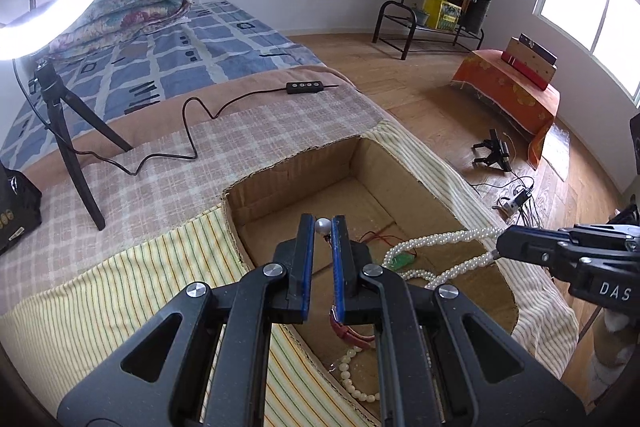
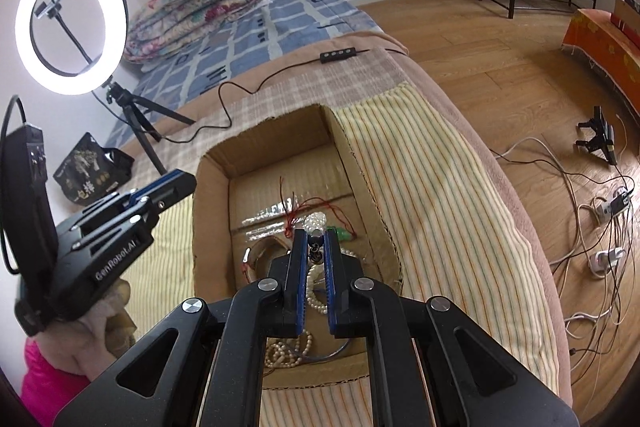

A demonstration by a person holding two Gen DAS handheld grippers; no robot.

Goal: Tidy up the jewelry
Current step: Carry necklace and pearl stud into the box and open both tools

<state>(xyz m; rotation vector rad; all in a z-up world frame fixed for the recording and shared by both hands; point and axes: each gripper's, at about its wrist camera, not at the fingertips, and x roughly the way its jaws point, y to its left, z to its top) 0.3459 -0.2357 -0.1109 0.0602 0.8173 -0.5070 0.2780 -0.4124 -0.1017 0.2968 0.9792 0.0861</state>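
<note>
An open cardboard box (image 1: 288,163) is sunk into the striped cloth on the bed. My left gripper (image 1: 322,225) is over the box, shut on a single white pearl piece (image 1: 322,225) at its tips. My right gripper (image 1: 498,247) comes in from the right, shut on the end of a twisted pearl necklace (image 1: 440,239) that droops into the box. In the right wrist view, the right gripper (image 2: 316,233) pinches the necklace's clasp end (image 2: 314,221), and the left gripper (image 2: 176,183) stands at the box's left wall (image 2: 212,163). A green pendant (image 1: 402,261) on red cord (image 2: 304,205) lies inside.
The box also holds a cream bead bracelet (image 1: 352,379), a red strap (image 1: 348,331) and more pearl strands (image 2: 288,347). A ring light (image 2: 72,23) on a tripod, its cable remote (image 2: 338,55) and a black pouch (image 2: 92,171) lie on the bed. Cables (image 2: 600,227) litter the floor.
</note>
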